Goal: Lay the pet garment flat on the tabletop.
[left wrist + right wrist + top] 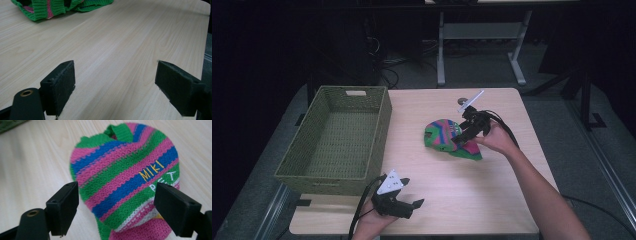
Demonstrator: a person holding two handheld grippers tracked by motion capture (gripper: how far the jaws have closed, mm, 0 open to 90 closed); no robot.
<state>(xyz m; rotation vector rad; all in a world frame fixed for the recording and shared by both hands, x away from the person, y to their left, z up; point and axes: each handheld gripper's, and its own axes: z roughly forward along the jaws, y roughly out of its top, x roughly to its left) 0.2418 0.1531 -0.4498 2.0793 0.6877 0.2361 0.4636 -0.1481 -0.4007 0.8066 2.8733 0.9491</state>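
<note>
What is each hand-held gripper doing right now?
Left hand-held gripper: open, empty, over the table.
Right hand-held gripper: open around the hat, not closed on it.

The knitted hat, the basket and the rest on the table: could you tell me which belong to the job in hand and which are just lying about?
In the job:
striped knitted hat
right gripper, open around it

Lying about:
woven basket
left gripper, open over bare table
</note>
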